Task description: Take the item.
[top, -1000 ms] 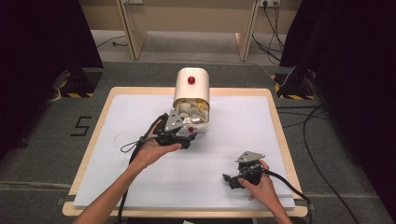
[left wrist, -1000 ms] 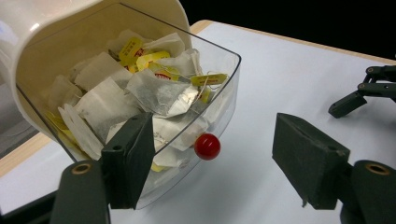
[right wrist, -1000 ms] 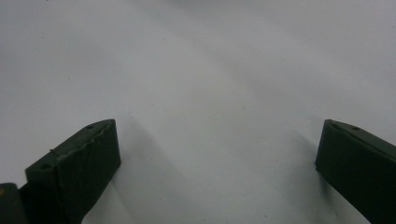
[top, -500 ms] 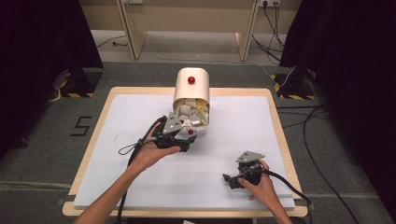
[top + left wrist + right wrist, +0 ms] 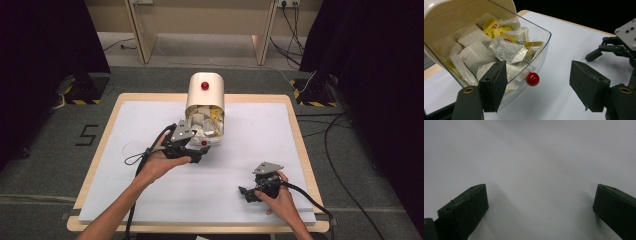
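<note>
The left gripper (image 5: 194,152) is held with its jaws spread wide and nothing between them, right at the open mouth of the tea bag dispenser (image 5: 205,107). In the left gripper view its left-hand jaw sits against the clear front tray (image 5: 534,47), with the pile of tea bags (image 5: 499,48) just ahead and to that side, while the red knob (image 5: 532,79) on the tray's front falls between the jaws, nearer the left one. The dispenser's long axis runs away from the claw, toward the far edge of the table (image 5: 260,98). Well off to the right, the right gripper (image 5: 252,191) rests low over the bare white mat (image 5: 529,157), jaws equally wide and empty, so the left hand is plainly the nearer for any pick from the tray.
</note>
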Demonstrator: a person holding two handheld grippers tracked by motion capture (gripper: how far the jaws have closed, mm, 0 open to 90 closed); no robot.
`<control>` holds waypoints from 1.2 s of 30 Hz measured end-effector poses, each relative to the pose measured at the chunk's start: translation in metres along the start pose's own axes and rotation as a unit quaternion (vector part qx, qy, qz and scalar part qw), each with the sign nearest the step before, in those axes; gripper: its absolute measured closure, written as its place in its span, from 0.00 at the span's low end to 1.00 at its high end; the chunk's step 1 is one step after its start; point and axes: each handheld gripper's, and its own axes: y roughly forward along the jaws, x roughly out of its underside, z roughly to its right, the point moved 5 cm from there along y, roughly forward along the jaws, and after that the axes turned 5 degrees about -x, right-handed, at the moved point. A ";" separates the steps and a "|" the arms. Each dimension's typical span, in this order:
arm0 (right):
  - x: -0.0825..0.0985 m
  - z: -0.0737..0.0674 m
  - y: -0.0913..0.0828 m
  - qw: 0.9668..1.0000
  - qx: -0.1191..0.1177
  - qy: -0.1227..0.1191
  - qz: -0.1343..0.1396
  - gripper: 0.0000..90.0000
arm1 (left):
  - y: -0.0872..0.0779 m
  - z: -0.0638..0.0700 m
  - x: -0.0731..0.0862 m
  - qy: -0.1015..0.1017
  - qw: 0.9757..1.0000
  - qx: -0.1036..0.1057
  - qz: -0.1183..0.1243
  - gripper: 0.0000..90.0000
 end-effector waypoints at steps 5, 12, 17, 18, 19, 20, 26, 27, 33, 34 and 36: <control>0.000 0.000 0.000 1.000 0.000 0.000 0.001 0.01 | 0.000 -0.005 -0.008 -0.003 1.000 -0.010 0.009 0.35; 0.000 0.000 0.000 1.000 0.000 0.000 0.001 0.00 | 0.006 -0.005 -0.009 -0.002 1.000 -0.002 -0.006 0.36; 0.000 0.000 0.000 1.000 0.000 0.000 0.001 0.01 | 0.011 -0.001 0.000 0.000 1.000 0.006 -0.022 0.37; 0.000 0.000 0.000 1.000 0.000 0.000 0.001 0.01 | 0.011 0.000 0.001 0.001 1.000 0.005 -0.021 0.37; 0.000 0.000 0.000 1.000 0.000 0.000 0.001 0.00 | 0.011 0.000 0.002 0.002 1.000 0.002 -0.020 0.37; 0.000 0.000 0.000 1.000 0.000 0.000 0.001 0.00 | 0.010 0.001 0.002 0.002 1.000 0.001 -0.019 0.36; 0.000 0.000 0.000 1.000 0.000 0.000 0.001 0.00 | 0.006 0.005 0.001 0.010 1.000 -0.003 -0.017 0.36; 0.000 0.000 0.000 1.000 0.000 0.000 0.001 0.00 | 0.006 0.005 0.001 0.011 1.000 -0.004 -0.016 0.36; 0.000 0.000 0.000 1.000 0.000 0.000 0.001 0.00 | 0.004 0.009 0.001 0.012 1.000 0.000 -0.015 0.36; 0.000 0.000 0.000 1.000 0.000 0.000 0.001 0.00 | 0.004 0.009 0.001 0.012 1.000 -0.001 -0.016 0.36; 0.000 0.000 0.000 1.000 0.000 0.000 0.001 0.00 | 0.004 0.010 0.001 0.012 1.000 -0.001 -0.017 0.36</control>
